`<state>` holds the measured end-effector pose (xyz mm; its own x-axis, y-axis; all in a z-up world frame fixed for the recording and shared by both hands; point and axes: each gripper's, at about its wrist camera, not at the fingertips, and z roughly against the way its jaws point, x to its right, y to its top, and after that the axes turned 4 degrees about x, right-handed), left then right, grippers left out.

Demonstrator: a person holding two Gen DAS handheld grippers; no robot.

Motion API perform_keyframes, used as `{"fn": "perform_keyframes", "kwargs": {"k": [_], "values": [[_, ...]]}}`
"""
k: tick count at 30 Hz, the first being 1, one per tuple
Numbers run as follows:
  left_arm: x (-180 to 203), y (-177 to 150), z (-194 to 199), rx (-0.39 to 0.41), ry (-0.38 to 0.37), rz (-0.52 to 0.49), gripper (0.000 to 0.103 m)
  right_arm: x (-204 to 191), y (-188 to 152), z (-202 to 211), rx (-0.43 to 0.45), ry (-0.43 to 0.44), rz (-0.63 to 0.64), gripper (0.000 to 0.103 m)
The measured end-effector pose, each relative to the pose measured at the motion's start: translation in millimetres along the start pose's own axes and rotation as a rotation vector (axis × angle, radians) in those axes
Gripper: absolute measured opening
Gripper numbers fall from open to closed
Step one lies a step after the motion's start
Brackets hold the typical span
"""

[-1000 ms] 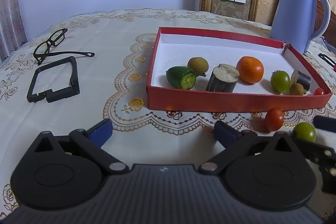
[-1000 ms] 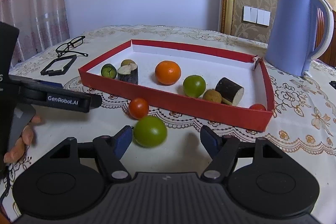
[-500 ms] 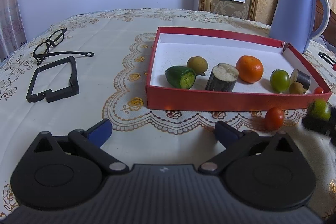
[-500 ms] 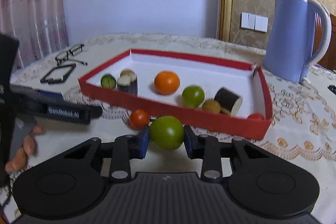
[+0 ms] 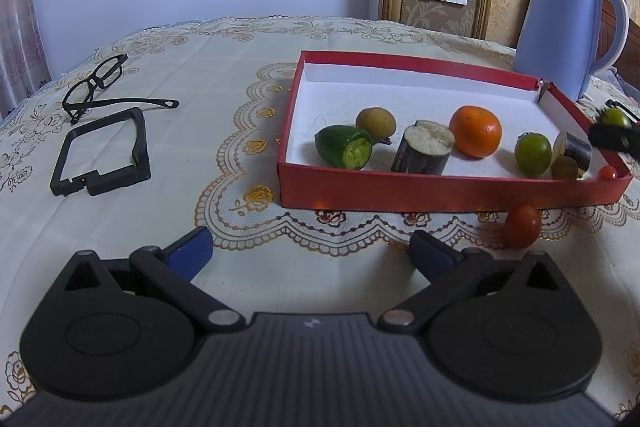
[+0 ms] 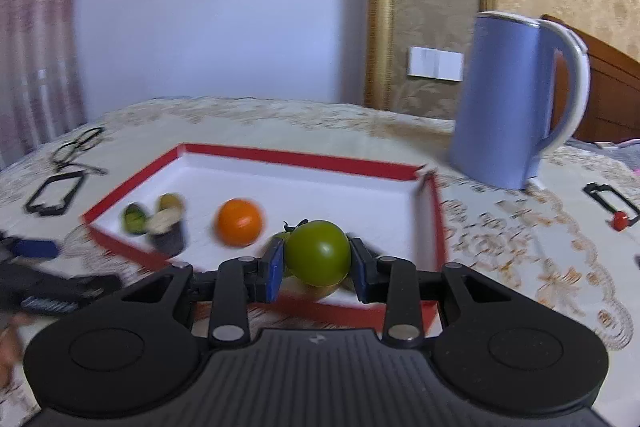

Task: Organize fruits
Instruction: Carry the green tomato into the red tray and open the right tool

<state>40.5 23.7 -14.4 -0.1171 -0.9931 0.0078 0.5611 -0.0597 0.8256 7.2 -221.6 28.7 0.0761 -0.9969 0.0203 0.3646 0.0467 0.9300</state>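
Note:
My right gripper (image 6: 316, 269) is shut on a green tomato (image 6: 318, 253) and holds it in the air over the near edge of the red tray (image 6: 296, 159). From the left wrist view the same tomato (image 5: 615, 117) hangs above the tray's right side (image 5: 440, 189). The tray holds an orange (image 5: 475, 131), a cut cucumber (image 5: 344, 151), a brown fruit (image 5: 376, 124), two eggplant pieces (image 5: 422, 151), another green tomato (image 5: 533, 153) and a small red tomato (image 5: 608, 172). A red tomato (image 5: 522, 225) lies on the cloth in front of the tray. My left gripper (image 5: 308, 253) is open and empty, low over the cloth.
A blue kettle (image 5: 568, 27) stands behind the tray's right corner. Glasses (image 5: 98, 89) and a black frame (image 5: 102, 153) lie at the left. On the right lie another black frame (image 6: 610, 199) and a small red tomato (image 6: 620, 220).
My right gripper closed on the green tomato, lifted it off the cloth and carried it forward over the tray's edge. The left gripper has stayed still.

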Motion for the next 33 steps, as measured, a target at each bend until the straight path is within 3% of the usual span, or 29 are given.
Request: {"fn": "perform_keyframes", "kwargs": {"k": [4,15,25,33], "values": [[-0.1,0.0,0.0,0.000,-0.001,0.001,0.103,17.5,10.0,-26.0,-0.018,-0.088,-0.008,0.033],[0.0,0.0,-0.1,0.000,0.000,0.000,0.103,46.8,9.0,-87.6,-0.131,-0.162,-0.076,0.033],[-0.2,0.0,-0.1,0.000,0.001,-0.001,0.103,52.7,8.3,-85.8,-0.144,-0.112,-0.102,0.035],[0.5,0.1,-0.2,0.000,0.001,-0.001,0.103,46.4,3.8,-25.9,-0.050,-0.105,-0.066,0.070]]}}
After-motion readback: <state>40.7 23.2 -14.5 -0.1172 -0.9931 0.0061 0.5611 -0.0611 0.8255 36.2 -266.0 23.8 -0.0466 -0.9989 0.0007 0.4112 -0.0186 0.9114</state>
